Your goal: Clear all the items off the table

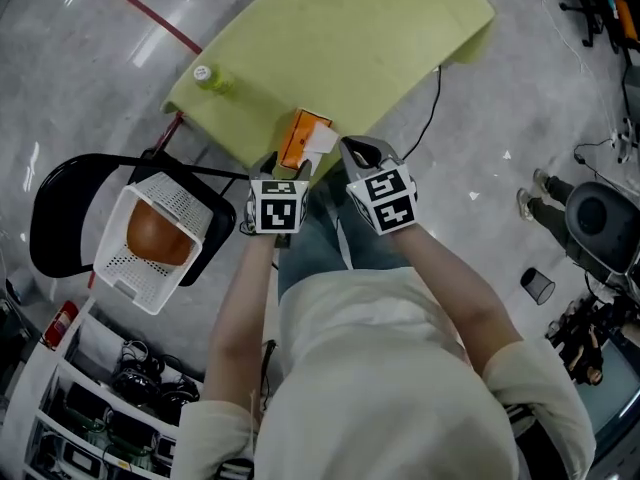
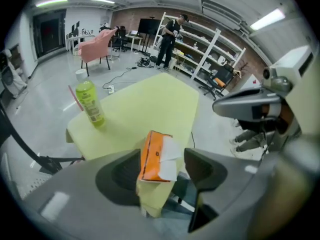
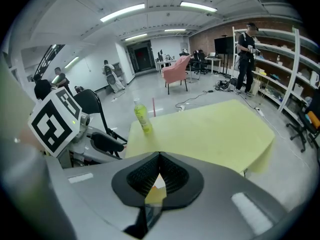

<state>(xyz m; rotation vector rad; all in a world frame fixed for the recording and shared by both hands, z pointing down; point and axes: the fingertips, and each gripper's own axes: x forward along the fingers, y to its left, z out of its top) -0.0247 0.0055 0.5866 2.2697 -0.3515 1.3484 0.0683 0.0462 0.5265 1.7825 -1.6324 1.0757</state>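
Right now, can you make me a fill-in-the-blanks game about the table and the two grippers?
The tissue box on the table is coloured ____.
The white basket sits on a black ____.
The left gripper is ____, not touching the tissue box.
The right gripper is ____, holding nothing.
Missing words: orange, chair, open, shut.

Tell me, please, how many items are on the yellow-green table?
2. A green bottle stands near the table's left corner; an orange tissue box lies at its near edge. A little of that edge is covered in the head view, so something small could be hidden.
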